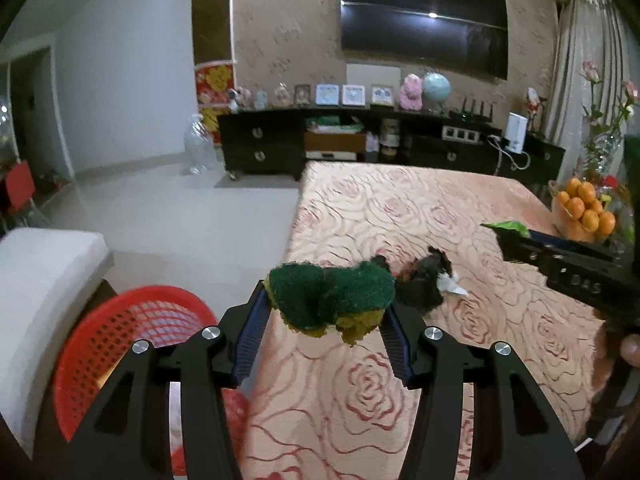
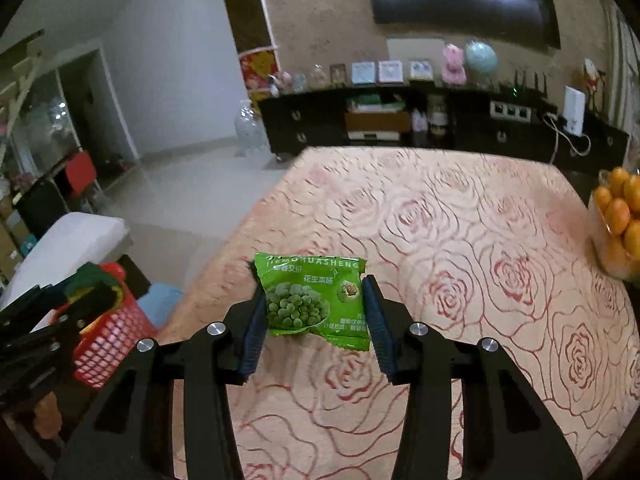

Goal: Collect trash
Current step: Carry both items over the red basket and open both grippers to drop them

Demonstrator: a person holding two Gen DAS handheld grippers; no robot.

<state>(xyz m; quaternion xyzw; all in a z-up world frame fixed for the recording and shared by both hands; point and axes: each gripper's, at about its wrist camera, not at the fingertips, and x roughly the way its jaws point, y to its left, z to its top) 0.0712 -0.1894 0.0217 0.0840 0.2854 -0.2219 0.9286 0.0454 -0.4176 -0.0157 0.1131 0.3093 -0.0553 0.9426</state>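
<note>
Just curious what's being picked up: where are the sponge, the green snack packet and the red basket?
sponge (image 1: pixel 332 292), left wrist view, green top.
green snack packet (image 2: pixel 312 300), right wrist view, printed front.
red basket (image 1: pixel 120 320), left wrist view, mesh wall.

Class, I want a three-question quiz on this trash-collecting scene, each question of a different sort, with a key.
1. True or false: the left tool grips a green and yellow scouring sponge.
2. The right tool holds: A) an orange, B) a green snack packet, C) a tissue.
3. What dark item with a white scrap is left on the rose-patterned tablecloth?

Key: 1 true. 2 B. 3 The crumpled dark wrapper; the red mesh plastic basket stands beside the table.
</note>
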